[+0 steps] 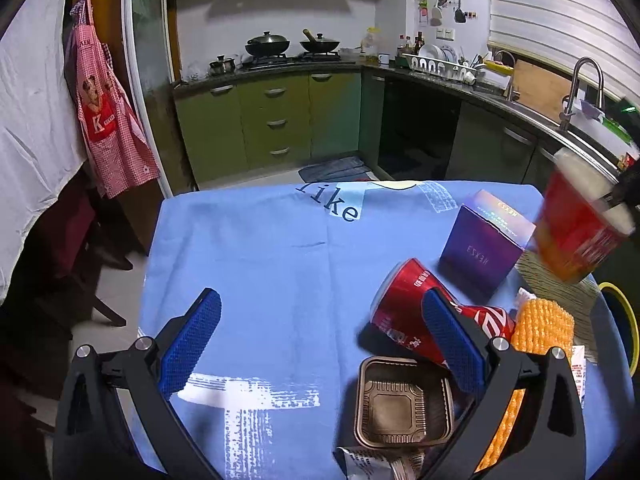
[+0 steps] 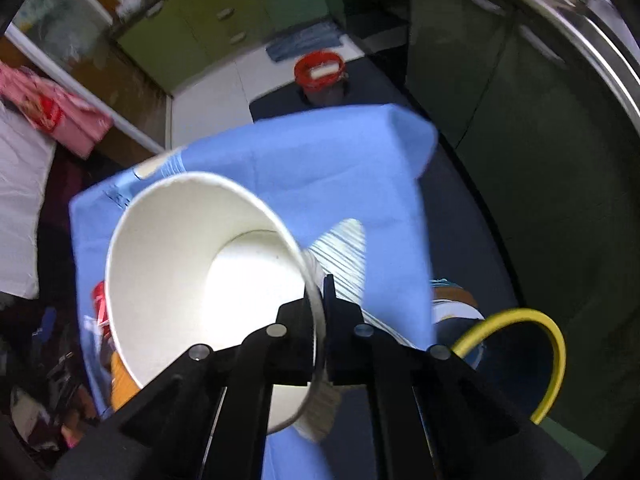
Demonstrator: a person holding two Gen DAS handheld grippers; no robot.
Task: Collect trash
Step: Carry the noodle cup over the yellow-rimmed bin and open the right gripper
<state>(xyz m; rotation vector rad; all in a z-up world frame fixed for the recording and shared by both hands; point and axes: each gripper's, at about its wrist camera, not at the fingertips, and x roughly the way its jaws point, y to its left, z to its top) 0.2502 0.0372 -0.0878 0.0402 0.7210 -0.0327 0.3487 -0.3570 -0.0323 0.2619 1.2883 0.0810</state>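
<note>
My left gripper (image 1: pixel 320 336) is open above the blue tablecloth (image 1: pixel 260 272). Its right finger (image 1: pixel 452 340) is in front of a crushed red soda can (image 1: pixel 400 300) lying on its side. A brown plastic tray (image 1: pixel 402 402) and a crumpled wrapper (image 1: pixel 376 464) lie below it. A purple box (image 1: pixel 482 244) stands behind, and an orange sponge (image 1: pixel 540 326) lies to the right. My right gripper (image 2: pixel 320 300) is shut on the rim of a red paper cup, white inside (image 2: pixel 192 280), held in the air at the table's right edge; it also shows in the left wrist view (image 1: pixel 580 220).
A yellow-rimmed bin (image 2: pixel 516 356) sits beside the table on the right; it also shows in the left wrist view (image 1: pixel 624 320). A red bucket (image 2: pixel 320 70) stands on the floor beyond the table. Green kitchen cabinets (image 1: pixel 272 124) and a counter with a sink (image 1: pixel 580 92) lie behind.
</note>
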